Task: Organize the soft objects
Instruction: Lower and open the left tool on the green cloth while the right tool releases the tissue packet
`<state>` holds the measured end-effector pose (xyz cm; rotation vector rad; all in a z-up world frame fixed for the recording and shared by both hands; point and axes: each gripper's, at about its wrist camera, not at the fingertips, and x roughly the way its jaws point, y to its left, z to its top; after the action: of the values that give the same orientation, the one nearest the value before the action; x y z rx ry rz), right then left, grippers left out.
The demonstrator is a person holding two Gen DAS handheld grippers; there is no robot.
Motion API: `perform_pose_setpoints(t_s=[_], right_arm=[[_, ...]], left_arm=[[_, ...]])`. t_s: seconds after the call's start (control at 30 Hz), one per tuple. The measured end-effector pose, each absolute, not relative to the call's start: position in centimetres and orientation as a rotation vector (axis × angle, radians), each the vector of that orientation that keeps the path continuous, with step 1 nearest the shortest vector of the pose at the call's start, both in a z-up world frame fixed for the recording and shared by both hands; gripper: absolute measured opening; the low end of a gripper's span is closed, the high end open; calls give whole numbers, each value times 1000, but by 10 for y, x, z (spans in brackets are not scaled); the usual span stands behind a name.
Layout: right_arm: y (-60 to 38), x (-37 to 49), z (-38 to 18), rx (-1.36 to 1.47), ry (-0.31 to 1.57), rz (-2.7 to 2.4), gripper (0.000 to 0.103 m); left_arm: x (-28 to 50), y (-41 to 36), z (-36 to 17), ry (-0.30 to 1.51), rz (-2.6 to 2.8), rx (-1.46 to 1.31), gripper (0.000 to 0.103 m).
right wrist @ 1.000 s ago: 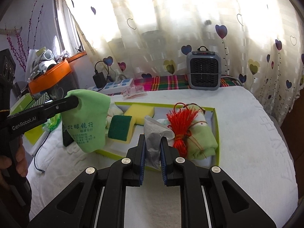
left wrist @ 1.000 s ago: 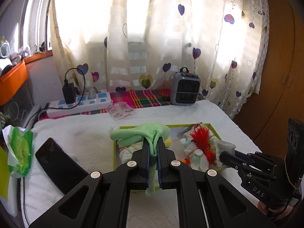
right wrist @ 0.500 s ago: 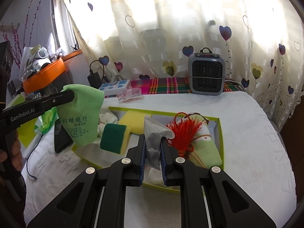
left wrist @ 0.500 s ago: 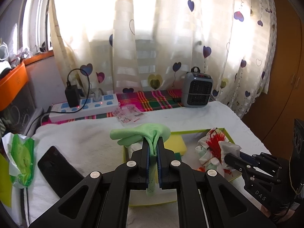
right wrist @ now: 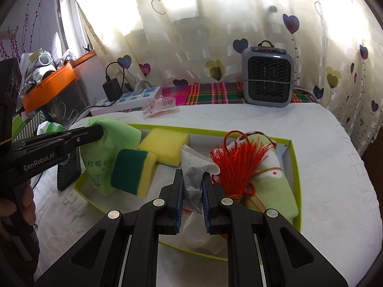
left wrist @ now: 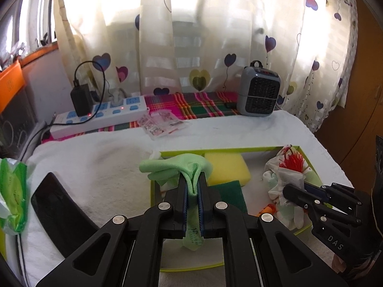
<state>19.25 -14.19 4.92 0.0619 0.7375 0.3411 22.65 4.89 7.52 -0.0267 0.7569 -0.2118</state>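
1. Your white towel-covered surface (left wrist: 100, 167) fills the middle of both views.
2. The lime-edged tray (right wrist: 295, 167) lies at frame centre, holding a yellow sponge (right wrist: 165, 144), a green-faced sponge (right wrist: 130, 171) and a red tassel (right wrist: 237, 165) on pale green fabric.
3. Your left gripper (left wrist: 192, 187) is clamped on a green cloth (left wrist: 174, 166), which hangs over the tray's left end in the right wrist view.
4. Your right gripper (right wrist: 192, 186) pinches a grey cloth (right wrist: 194, 167) over the tray's lower centre; what trails beneath it is probably white fabric.
5. A grey heater (right wrist: 268, 83) stands upper right.
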Motion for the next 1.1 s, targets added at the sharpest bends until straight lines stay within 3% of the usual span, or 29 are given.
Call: perform_pose_setpoints(t_s=[0.77,1.1], right_arm=[[-126,208,34,32,797,359,15],[-123,207,34,3,792,355,17]], left_arm=[[238,44,51,825,-238,-40,7],[235,41,49,827,-244,-31,18]])
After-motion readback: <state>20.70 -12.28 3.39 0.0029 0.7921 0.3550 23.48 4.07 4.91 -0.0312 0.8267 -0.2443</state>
